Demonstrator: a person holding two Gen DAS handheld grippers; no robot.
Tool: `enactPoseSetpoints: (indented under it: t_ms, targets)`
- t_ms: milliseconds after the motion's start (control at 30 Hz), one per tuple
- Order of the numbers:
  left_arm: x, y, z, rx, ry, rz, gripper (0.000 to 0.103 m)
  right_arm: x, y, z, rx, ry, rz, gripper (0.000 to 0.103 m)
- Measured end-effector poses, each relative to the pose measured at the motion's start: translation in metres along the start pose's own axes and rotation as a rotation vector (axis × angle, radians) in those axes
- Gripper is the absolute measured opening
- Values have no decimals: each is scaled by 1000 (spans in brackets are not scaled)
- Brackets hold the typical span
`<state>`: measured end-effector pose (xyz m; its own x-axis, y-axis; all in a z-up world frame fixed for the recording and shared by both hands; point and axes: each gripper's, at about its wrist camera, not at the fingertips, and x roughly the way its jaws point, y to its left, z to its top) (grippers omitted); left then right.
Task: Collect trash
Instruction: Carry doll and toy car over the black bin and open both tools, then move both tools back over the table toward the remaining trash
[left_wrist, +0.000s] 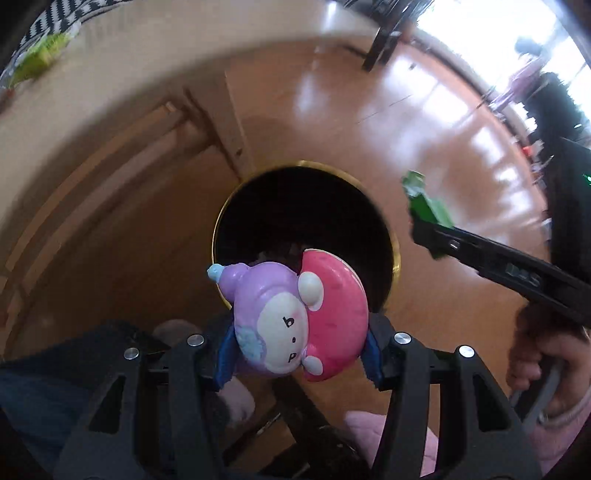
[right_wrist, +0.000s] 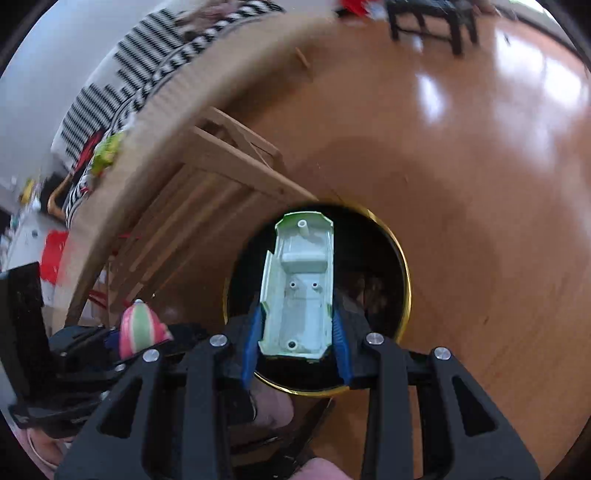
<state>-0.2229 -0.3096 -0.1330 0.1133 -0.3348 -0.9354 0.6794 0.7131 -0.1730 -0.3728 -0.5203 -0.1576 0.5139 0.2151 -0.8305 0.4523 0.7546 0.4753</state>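
Left wrist view: left gripper (left_wrist: 299, 347) clamps purple-pink toy figure (left_wrist: 291, 321) above black gold-rimmed bin (left_wrist: 396, 254). Right gripper (right_wrist: 297, 345) clamps green toy car shell (right_wrist: 299, 291) over bin, wooden floor (right_wrist: 480, 184) below.

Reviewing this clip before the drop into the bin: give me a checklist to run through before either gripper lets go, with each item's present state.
1. Left gripper has its fingers closed on the purple and pink toy figure: ok.
2. Right gripper has its fingers closed on the green toy car shell: ok.
3. Car shell lies over the opening of the black bin: ok.
4. Toy figure is fully over the bin opening: not ok, it overlaps the near rim.
5. Room left in the bin: cannot tell, the inside is dark.
6. The two grippers are apart: ok.
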Motion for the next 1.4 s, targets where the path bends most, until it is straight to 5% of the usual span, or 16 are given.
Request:
enactPoseSetpoints:
  t_ms: [100,267,967,1100,1133,1200,1400]
  targets:
    - [23,-6,2,22,16,59,53,8,-8,-1,-7,7,-24,34]
    - [44,-8,4,19,34,55,53,22,-10,-1,-4,17,-22,34]
    - [52,-8,6,30,57,74,54,33,0,8,-34,37,-24,34]
    - [56,-12,7,43,76,74,61,33,-2,10,-28,39,-21,35]
    - [59,-15,6,57,86,90,64,32,-2,11,-26,39,-12,38]
    - [61,-21,5,87,88,114,93,24,-4,15,-7,8,1,82]
    - [32,-9,15,56,29,84,96,-14,-10,31,3,-143,-32,96]
